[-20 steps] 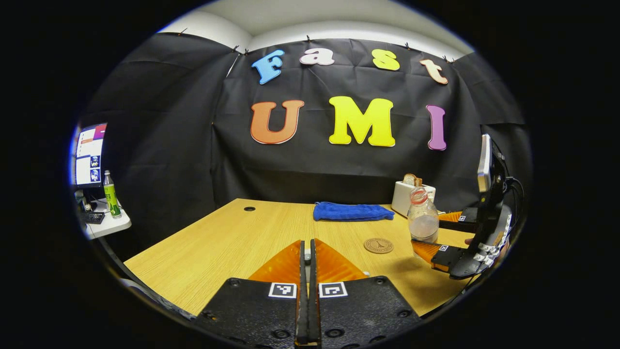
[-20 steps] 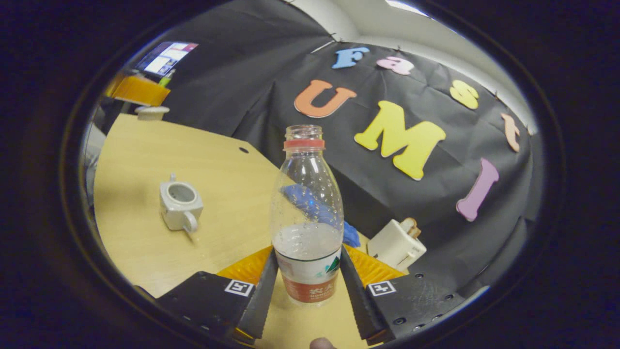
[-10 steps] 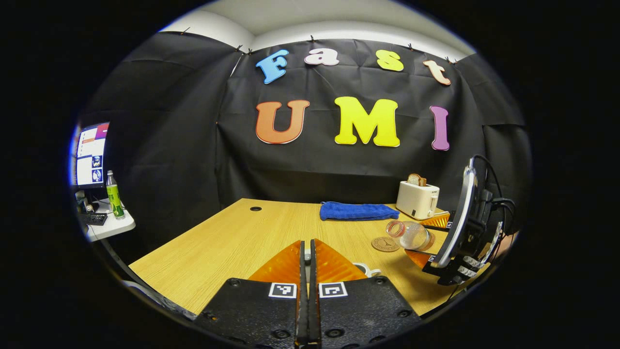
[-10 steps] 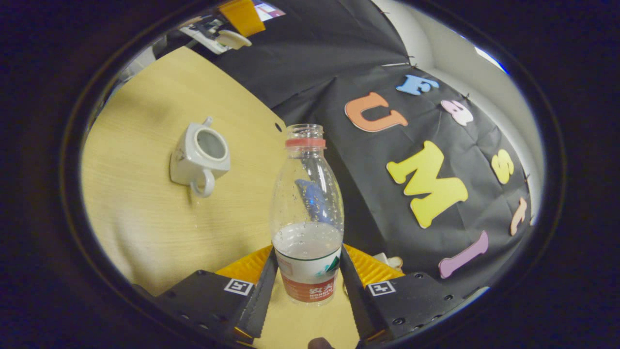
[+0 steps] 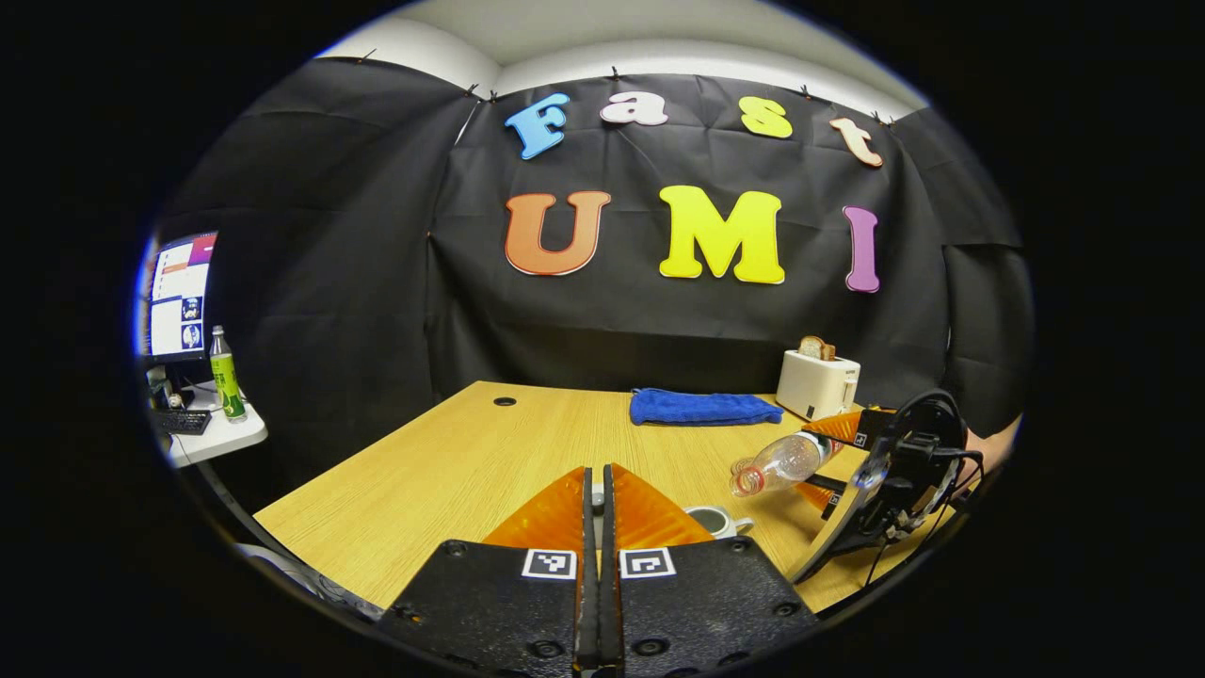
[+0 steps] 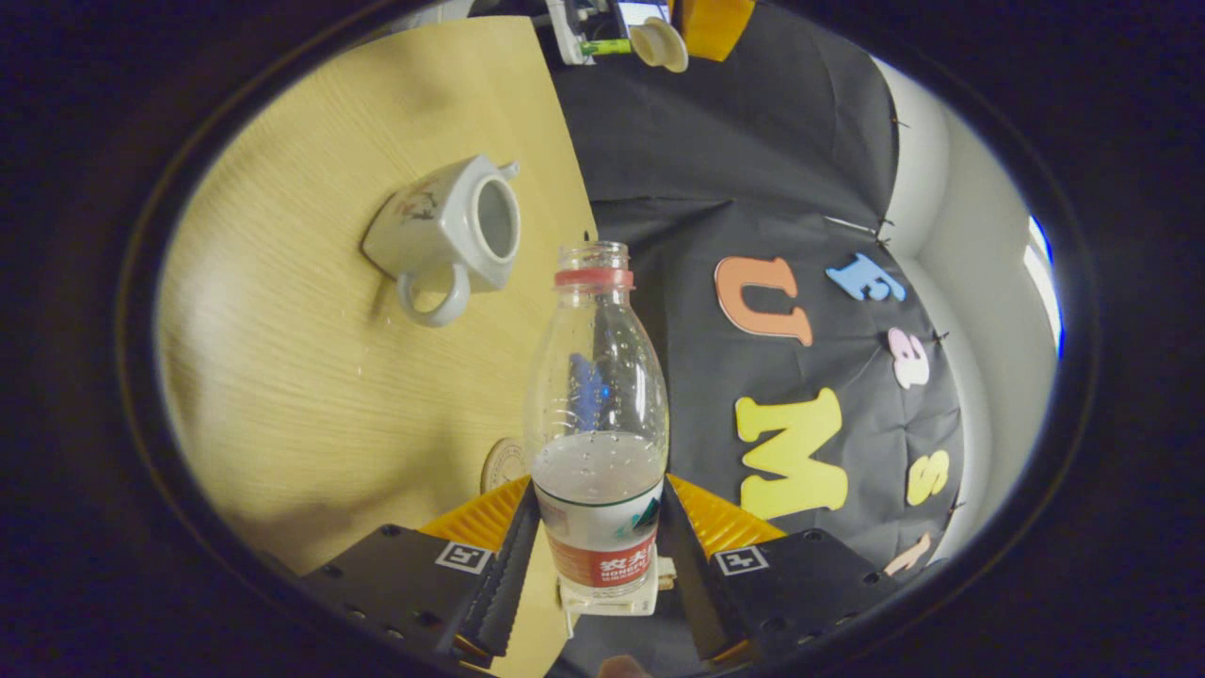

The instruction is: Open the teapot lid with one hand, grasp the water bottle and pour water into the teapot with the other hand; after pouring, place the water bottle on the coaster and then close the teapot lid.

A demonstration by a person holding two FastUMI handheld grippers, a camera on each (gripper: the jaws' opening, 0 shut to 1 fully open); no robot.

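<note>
Left gripper view showed my right gripper (image 5: 828,461) clamping the water bottle (image 5: 781,463) tilted, mouth toward the teapot (image 5: 713,519); my left gripper (image 5: 595,527) stayed clenched.

On my left gripper (image 5: 596,527) I see two black plates, each dotted with screws and carrying a square black-and-white marker — the fingers (image 5: 551,513) ahead are ribbed wedges. My right gripper (image 6: 595,551) shows matching marked plates, with toothed inner edges. From the left gripper view, black cables loop off its body.
</note>
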